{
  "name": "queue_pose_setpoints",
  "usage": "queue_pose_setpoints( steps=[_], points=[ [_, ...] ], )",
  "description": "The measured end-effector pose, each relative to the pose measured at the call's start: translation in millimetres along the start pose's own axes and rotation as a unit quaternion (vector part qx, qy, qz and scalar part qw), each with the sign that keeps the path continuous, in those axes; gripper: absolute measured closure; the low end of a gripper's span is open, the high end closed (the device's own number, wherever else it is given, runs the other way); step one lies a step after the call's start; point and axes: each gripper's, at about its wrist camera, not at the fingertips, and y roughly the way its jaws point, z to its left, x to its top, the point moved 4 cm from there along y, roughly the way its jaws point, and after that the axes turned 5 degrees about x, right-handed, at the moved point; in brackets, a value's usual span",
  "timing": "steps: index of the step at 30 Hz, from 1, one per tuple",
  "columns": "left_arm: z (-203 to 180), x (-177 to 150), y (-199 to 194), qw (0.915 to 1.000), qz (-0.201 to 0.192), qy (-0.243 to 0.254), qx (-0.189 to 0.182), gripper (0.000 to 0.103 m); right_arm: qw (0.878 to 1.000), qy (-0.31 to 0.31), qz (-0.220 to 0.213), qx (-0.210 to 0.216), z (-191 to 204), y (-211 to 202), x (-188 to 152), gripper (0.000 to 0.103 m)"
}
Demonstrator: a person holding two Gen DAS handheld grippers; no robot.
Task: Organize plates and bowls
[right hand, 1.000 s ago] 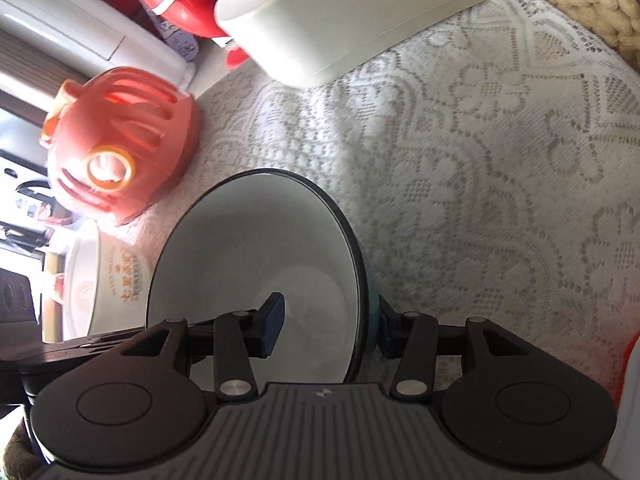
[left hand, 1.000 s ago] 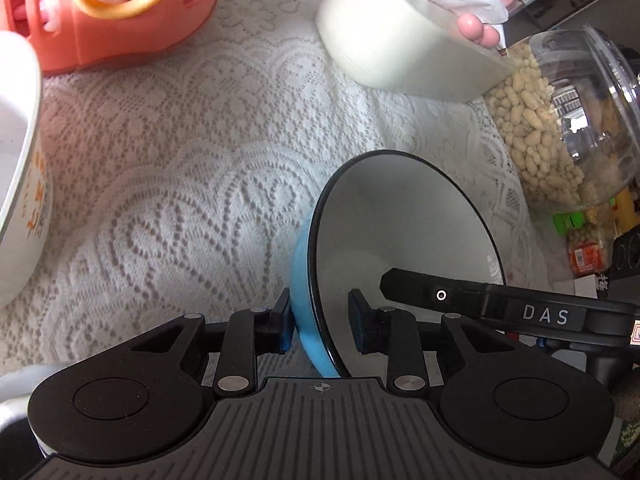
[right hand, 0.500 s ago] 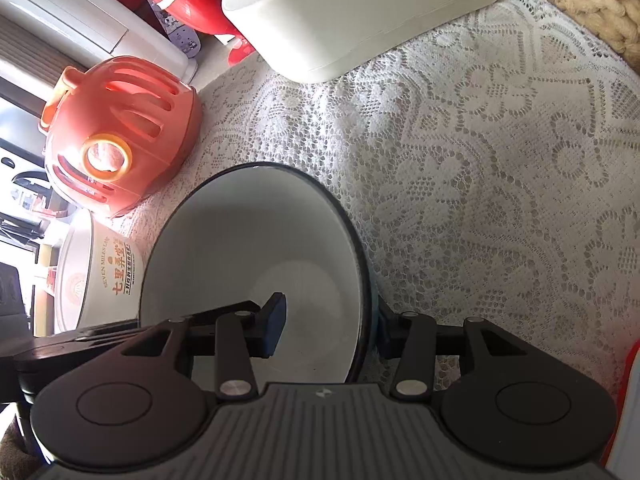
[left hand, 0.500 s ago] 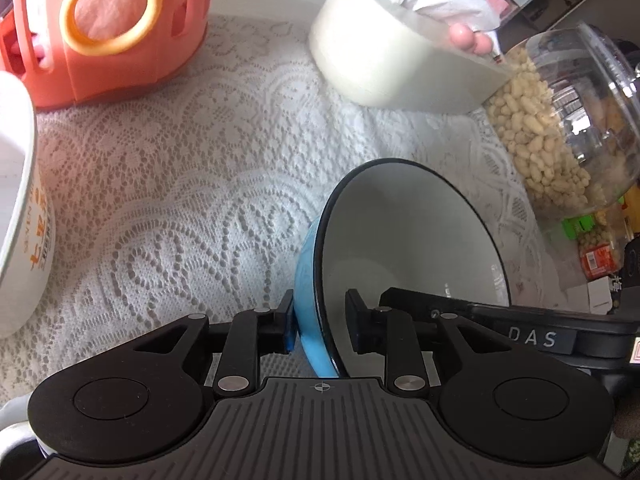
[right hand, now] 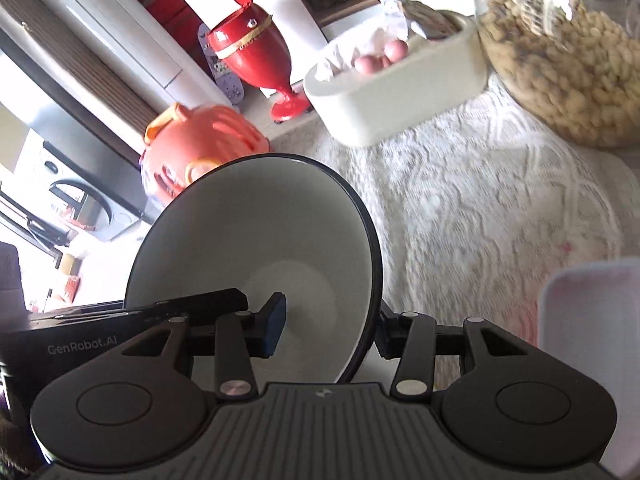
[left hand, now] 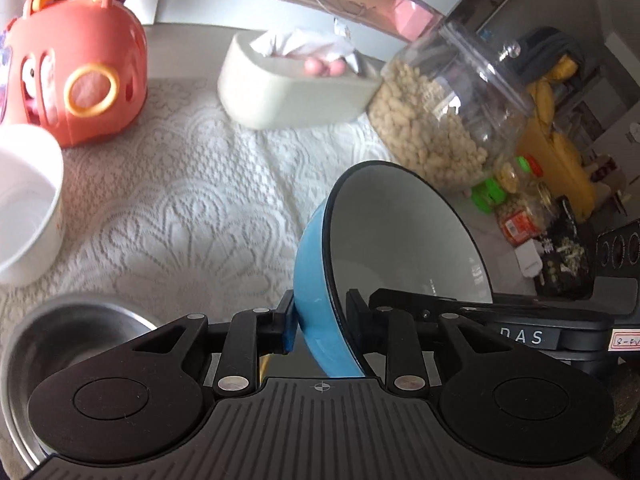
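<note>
You have the blue bowl [left hand: 320, 280] pinched at its rim from both sides and lifted clear of the lace tablecloth [left hand: 192, 184], tilted so its white inside faces the right. The left gripper [left hand: 320, 320] is closed on the near wall, one pad outside, one inside — its jaws have just been shifting slightly, the rim between them. The right gripper [right hand: 328, 328] clamps the opposite edge in the same way. Keep both hands rising together so the rim does not twist. Aim for the steel bowl [left hand: 80, 332] or the white bowl [left hand: 28, 208] — clear of the peanut jar [left hand: 448, 120].
</note>
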Motion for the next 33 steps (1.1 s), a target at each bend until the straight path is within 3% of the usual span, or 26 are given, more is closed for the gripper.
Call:
queue_pose_setpoints(
  steps=[5, 10, 17, 24, 27, 28, 31, 33],
  points=[
    [-6.2, -45.9, 24.0, 0.9976, 0.063, 0.027, 0.015, 0.074, 0.999, -0.007, 0.031, -0.021, -15.5, -3.7, -49.9, 0.057],
    [-5.0, -63.3, 39.1, 0.9953, 0.079, 0.04, 0.038, 0.074, 0.998, 0.005, 0.051, -0.03, -31.5, 7.5, -81.4, 0.057],
    [-1.0, -60.4, 29.4, 0.9948, 0.072, 0.042, 0.058, 0.075, 0.997, -0.042, 0.015, -0.055, -24.1, 8.0, -90.6, 0.058],
    [-3.8, -37.7, -0.9, 0.9913, 0.001, 0.089, 0.097, 0.076, 0.998, -0.045, 0.001, -0.048, -25.5, -4.2, -86.5, 0.058],
    [-5.6, -32.3, 11.1, 0.9859, 0.007, 0.112, 0.125, 0.076, 0.996, -0.054, -0.027, -0.058, -24.1, -16.3, -85.3, 0.058],
    [-4.7, -31.9, 16.6, 0.9859, 0.015, 0.112, 0.123, 0.069, 0.995, -0.062, -0.039, -0.069, -23.0, -20.6, -85.1, 0.058],
    [-2.8, -32.3, 34.2, 0.9871, 0.039, 0.105, 0.114, 0.073, 0.986, -0.09, -0.079, -0.119, -21.3, -31.6, -85.7, 0.054],
    [0.6, -34.0, 46.7, 0.9882, 0.055, 0.095, 0.106, 0.073, 0.987, -0.076, -0.076, -0.12, -27.2, -31.0, -87.9, 0.049]
  ],
)
